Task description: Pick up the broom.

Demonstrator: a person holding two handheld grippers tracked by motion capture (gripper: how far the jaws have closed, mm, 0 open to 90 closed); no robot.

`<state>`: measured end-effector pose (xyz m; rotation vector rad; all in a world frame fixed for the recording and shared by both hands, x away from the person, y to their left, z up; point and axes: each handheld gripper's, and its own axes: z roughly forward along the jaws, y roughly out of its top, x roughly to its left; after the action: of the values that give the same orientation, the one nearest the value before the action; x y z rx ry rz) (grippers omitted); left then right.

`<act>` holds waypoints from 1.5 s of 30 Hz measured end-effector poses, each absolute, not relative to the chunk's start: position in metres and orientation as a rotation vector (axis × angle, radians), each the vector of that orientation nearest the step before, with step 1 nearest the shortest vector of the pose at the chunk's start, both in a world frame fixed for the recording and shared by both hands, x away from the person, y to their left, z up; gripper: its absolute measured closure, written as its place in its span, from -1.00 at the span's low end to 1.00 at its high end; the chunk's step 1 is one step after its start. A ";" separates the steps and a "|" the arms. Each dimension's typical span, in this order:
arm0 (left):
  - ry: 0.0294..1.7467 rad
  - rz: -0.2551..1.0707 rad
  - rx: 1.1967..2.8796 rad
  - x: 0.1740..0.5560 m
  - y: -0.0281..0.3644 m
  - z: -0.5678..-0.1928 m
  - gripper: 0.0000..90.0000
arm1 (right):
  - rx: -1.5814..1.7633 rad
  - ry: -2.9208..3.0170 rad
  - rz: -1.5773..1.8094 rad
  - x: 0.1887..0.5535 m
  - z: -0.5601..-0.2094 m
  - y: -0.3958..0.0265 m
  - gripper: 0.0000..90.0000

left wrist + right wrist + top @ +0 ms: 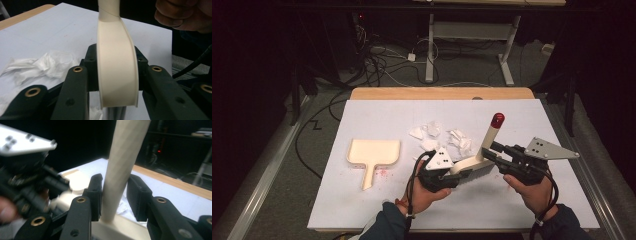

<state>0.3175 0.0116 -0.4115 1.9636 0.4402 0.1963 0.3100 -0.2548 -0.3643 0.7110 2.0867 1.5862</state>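
Observation:
A cream hand brush (488, 142) with a red-tipped handle (497, 120) is held tilted above the white table (512, 200). My left gripper (457, 172) is shut on the brush's cream head (117, 65), its pads pressing both sides. My right gripper (492, 151) has its jaws around the handle (122, 165). A thin gap shows beside the pads, so it stands open. A cream dustpan (373, 152) lies flat to the left. Crumpled white paper scraps (442, 136) lie just behind the brush.
A wooden strip (442, 93) borders the table's far edge. Cables (377, 65) and a desk frame (472, 35) stand on the floor beyond. The paper scraps (42, 65) lie close to the left of my left gripper's jaws.

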 end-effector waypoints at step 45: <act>0.266 0.084 2.004 0.317 0.035 -0.413 -0.03 | 0.127 2.703 1.434 0.327 -0.398 -0.247 0.52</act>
<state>0.3166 0.0352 -0.4127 2.0044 0.2663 0.0842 0.3270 -0.2467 -0.3984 0.1269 2.7026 1.4339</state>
